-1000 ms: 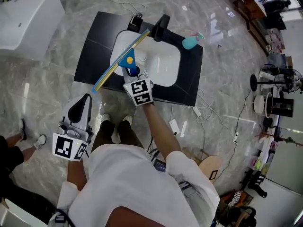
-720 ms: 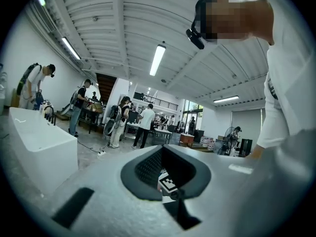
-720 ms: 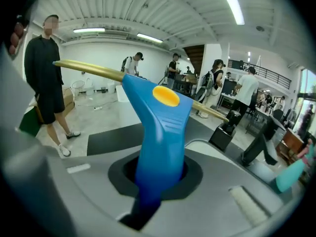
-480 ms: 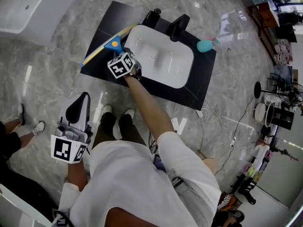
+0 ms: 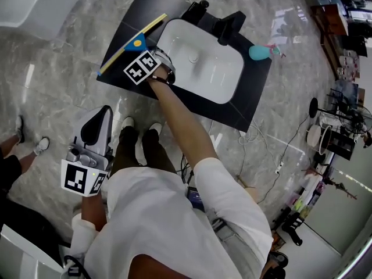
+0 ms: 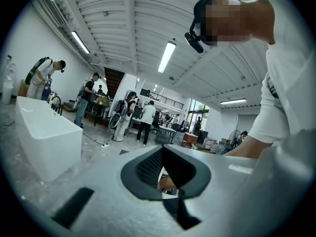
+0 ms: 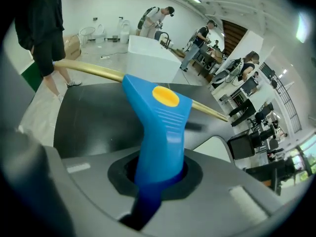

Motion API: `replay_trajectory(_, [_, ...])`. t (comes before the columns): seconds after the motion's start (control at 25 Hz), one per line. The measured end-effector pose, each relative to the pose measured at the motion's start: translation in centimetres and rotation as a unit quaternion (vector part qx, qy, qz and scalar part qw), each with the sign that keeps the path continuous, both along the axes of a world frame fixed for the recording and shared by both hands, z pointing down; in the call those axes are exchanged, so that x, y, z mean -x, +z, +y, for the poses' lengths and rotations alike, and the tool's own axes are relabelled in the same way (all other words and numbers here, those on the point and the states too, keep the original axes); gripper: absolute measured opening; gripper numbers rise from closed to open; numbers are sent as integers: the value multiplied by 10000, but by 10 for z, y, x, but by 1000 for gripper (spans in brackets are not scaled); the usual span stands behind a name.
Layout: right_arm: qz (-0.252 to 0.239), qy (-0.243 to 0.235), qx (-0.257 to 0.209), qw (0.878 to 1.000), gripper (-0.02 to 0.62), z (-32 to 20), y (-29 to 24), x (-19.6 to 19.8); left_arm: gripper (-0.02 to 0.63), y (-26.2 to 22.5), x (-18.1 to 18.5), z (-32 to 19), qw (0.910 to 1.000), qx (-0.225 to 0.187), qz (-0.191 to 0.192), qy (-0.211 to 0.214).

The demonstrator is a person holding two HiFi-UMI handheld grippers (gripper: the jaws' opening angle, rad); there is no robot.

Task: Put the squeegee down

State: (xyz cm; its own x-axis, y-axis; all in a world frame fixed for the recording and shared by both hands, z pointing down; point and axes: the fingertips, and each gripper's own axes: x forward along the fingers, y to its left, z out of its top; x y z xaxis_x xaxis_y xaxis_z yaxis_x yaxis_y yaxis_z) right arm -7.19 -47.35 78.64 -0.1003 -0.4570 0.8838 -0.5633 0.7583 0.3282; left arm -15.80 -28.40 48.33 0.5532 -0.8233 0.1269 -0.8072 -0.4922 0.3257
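Observation:
The squeegee [image 5: 135, 40] has a blue handle with a yellow button and a long yellow blade. In the head view it lies slantwise over the left part of the black counter [image 5: 256, 92], beside the white sink [image 5: 209, 68]. My right gripper [image 5: 141, 54] points steeply down and is shut on the blue handle [image 7: 158, 127]. The blade [image 7: 94, 70] runs along the counter's far edge; whether it touches the counter I cannot tell. My left gripper [image 5: 96, 129] hangs low by the person's left side, far from the counter, its jaws [image 6: 165, 174] together with nothing held.
A black faucet [image 5: 229, 25] stands behind the sink and a teal bottle [image 5: 260, 52] at the counter's right end. A white tub [image 5: 35, 2] stands on the marble floor to the left. Cables lie on the floor at the right. Several people stand in the background.
My right gripper has carried the squeegee from above the sink leftward and down to the counter's left part, tilting to point downward. The left gripper has sunk a little.

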Motion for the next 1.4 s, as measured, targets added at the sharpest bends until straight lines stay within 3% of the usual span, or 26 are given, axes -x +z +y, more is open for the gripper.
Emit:
replay_trajectory(0.32, [275, -126, 14, 9995, 97, -2, -2, -5, 6, 3, 3, 2, 10000, -9, 92, 2])
replay_trajectory(0.6, [-49, -114, 98, 9999, 209, 3, -7, -3, 6, 1, 7, 4, 10000, -21, 93, 16])
replay_trajectory(0.76, [-393, -146, 58, 9991, 233, 7, -14, 2, 6, -1, 3, 4, 9999, -40, 108, 71])
replay_trajectory(1.08, [-876, -118, -230, 9958, 233, 6, -35, 9, 6, -5, -2, 2, 9997, -114, 114, 166])
replay_trajectory(1.2, [-1030, -141, -361, 9939, 205, 11, -44, 9, 6, -7, -3, 3, 9996, -134, 123, 199])
replay_trajectory(1.4, [-1734, -17, -846, 9812, 161, 29, -82, 11, 6, -13, -6, 5, 9994, -200, 126, 266])
